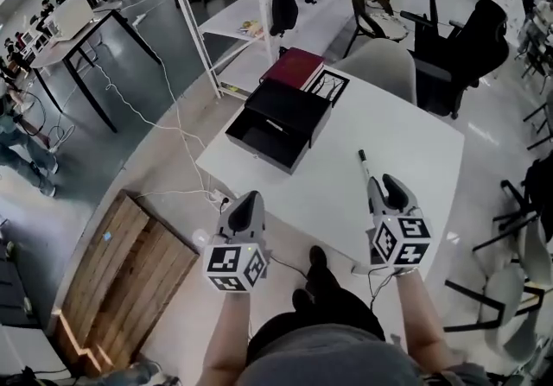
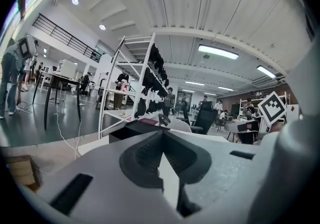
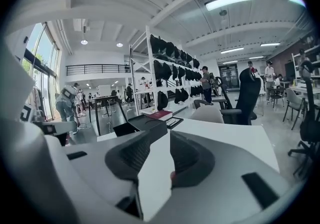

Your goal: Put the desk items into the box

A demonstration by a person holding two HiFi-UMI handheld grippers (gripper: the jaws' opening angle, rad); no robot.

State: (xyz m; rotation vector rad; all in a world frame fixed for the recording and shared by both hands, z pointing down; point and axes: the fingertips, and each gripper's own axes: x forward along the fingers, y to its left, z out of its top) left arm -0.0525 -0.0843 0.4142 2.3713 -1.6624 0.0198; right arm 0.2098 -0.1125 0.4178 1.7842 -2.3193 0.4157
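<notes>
Head view: left gripper fingers pressed together, right gripper fingers spread, pen just ahead.

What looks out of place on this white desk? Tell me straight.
Nothing is spilled or broken. The black box sits askew at the far left corner of the desk, its open part close to the edge. One pen lies alone just ahead of the right gripper, not yet boxed.

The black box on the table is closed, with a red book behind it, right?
No: the box is open, as the head view shows. It is on the table, with the red book behind it.
</notes>
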